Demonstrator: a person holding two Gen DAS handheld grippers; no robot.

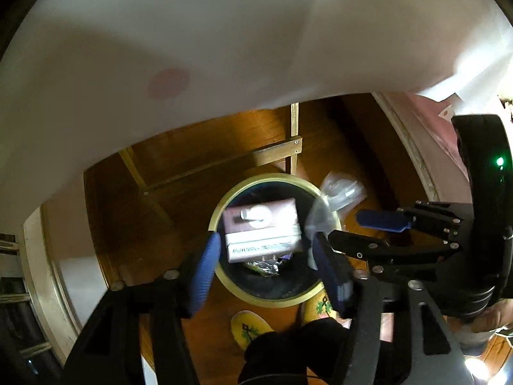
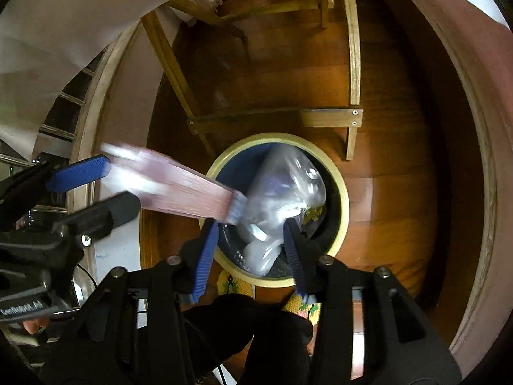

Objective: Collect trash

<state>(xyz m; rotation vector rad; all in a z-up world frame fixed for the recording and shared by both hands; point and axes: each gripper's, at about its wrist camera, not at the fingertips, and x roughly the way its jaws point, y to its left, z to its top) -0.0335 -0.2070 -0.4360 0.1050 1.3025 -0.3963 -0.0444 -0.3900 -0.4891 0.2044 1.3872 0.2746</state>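
Observation:
A round bin (image 1: 224, 211) with a yellow rim stands on the wooden floor, seen from above; it also shows in the right wrist view (image 2: 344, 189). My left gripper (image 1: 266, 256) is open above it, and a pink box (image 1: 261, 229) is blurred between its fingers over the bin, with no finger touching it. In the right wrist view the pink box (image 2: 179, 189) streaks from the left gripper (image 2: 96, 189) toward the bin. My right gripper (image 2: 247, 247) is open, with a clear plastic bag (image 2: 282, 192) blurred over the bin mouth; the bag also shows in the left wrist view (image 1: 333, 199).
Wooden chair legs and a crossbar (image 2: 330, 117) stand just beyond the bin. A white tablecloth (image 1: 224, 38) hangs overhead. Yellow slippers (image 1: 250, 327) are on the floor beside the bin. Crumpled wrappers (image 1: 266, 264) lie inside the bin.

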